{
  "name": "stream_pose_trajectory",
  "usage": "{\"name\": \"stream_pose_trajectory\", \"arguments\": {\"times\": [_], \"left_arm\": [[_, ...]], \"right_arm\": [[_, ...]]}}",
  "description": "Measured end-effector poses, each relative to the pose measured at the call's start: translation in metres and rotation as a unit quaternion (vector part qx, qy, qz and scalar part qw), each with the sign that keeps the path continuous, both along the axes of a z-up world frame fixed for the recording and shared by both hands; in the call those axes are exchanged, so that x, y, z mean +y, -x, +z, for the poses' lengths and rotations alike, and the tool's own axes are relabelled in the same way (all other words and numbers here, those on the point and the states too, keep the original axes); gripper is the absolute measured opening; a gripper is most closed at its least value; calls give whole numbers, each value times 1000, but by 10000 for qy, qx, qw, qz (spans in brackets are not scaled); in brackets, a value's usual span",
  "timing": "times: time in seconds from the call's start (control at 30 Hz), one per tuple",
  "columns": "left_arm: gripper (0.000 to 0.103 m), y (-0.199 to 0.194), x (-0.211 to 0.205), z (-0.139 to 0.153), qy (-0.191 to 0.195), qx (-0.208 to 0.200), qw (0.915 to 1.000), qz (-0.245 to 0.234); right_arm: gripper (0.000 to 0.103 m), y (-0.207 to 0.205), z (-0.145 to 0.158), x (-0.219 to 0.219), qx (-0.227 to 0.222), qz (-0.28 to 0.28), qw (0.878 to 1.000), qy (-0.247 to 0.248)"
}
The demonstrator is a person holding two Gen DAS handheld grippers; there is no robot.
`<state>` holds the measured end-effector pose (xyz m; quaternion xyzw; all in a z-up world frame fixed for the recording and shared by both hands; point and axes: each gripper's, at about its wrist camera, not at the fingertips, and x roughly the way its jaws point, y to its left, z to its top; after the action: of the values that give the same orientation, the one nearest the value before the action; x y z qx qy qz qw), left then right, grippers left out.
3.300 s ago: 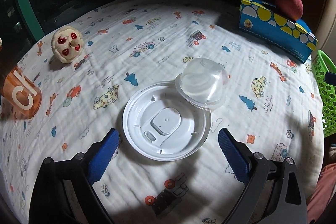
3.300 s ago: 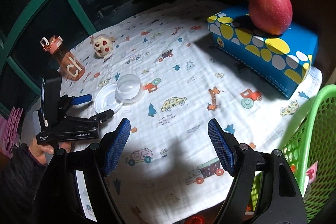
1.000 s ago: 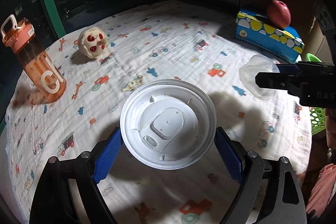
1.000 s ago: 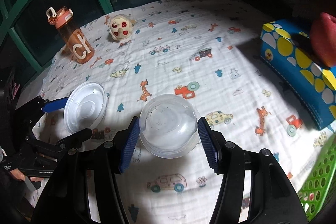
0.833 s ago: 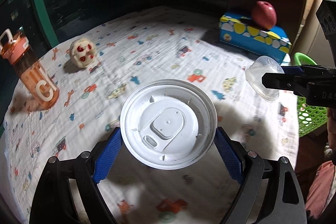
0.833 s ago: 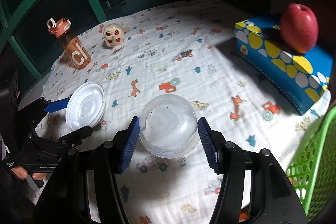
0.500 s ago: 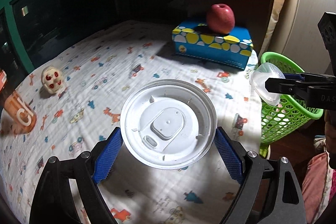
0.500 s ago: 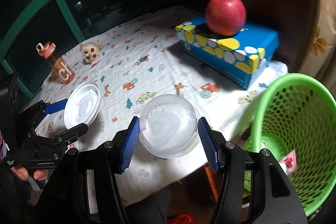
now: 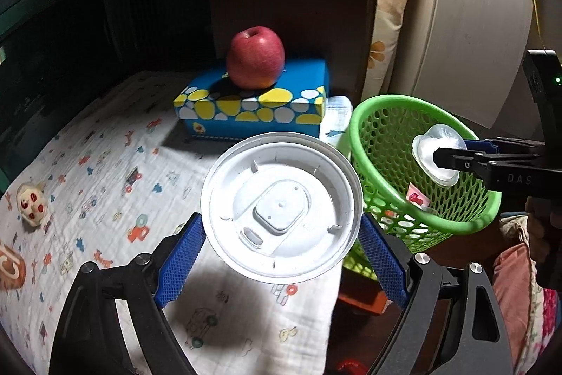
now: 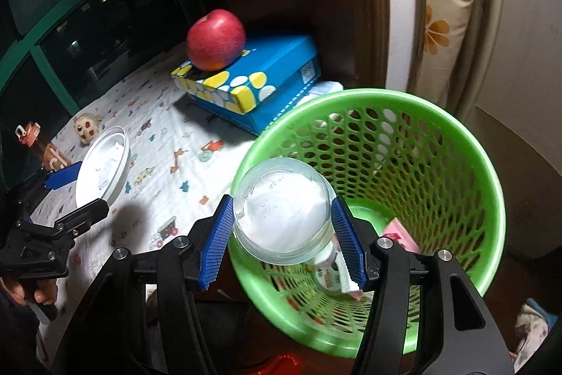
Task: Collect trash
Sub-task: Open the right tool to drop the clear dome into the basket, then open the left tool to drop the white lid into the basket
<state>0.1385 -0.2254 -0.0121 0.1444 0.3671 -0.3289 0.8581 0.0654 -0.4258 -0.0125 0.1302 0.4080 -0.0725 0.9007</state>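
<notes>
Left wrist view: the left tongs [image 9: 281,255] pinch a round white plastic lid [image 9: 281,206] by its rim, above the edge of the surface [image 9: 105,164] spread with a white cartoon-print cloth. A red apple [image 9: 255,57] sits on a blue box with yellow and white spots [image 9: 253,108]. Right wrist view only: the right tongs [image 10: 282,246], tilted downward, pinch a clear dome-shaped plastic cup [image 10: 282,209] over the rim of a green perforated plastic basket [image 10: 439,136], whose bottom holds paper wrappers [image 10: 398,238]. A hand [image 10: 31,296] grips the left tool's handle at the lower left.
</notes>
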Motion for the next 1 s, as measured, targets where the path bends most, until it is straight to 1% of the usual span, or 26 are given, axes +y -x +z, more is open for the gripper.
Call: {"name": "stream_pose_trajectory", "arguments": {"times": [0.23, 0.3, 0.33, 0.37, 0.7, 1.0], "left_arm": [[85, 2, -45, 3, -42, 29, 9995, -317], [84, 3, -56, 3, -61, 35, 9992, -396], [84, 3, -62, 3, -67, 35, 9990, -439], [84, 3, -68, 3, -77, 36, 9989, -469], [85, 2, -105, -4, -176, 173, 9977, -629], [86, 14, -138, -16, -264, 349, 9950, -894]], "right_arm": [[58, 15, -8, -36, 84, -331, 9994, -96], [59, 19, -9, -43, 81, -386, 9992, -113], [63, 20, -8, -46, 67, -410, 9991, -117], [65, 23, -7, -48, 48, -437, 9990, -116], [65, 51, 6, -69, -142, -669, 9976, -90], [67, 76, 10, -76, -268, -804, 9961, -237]]}}
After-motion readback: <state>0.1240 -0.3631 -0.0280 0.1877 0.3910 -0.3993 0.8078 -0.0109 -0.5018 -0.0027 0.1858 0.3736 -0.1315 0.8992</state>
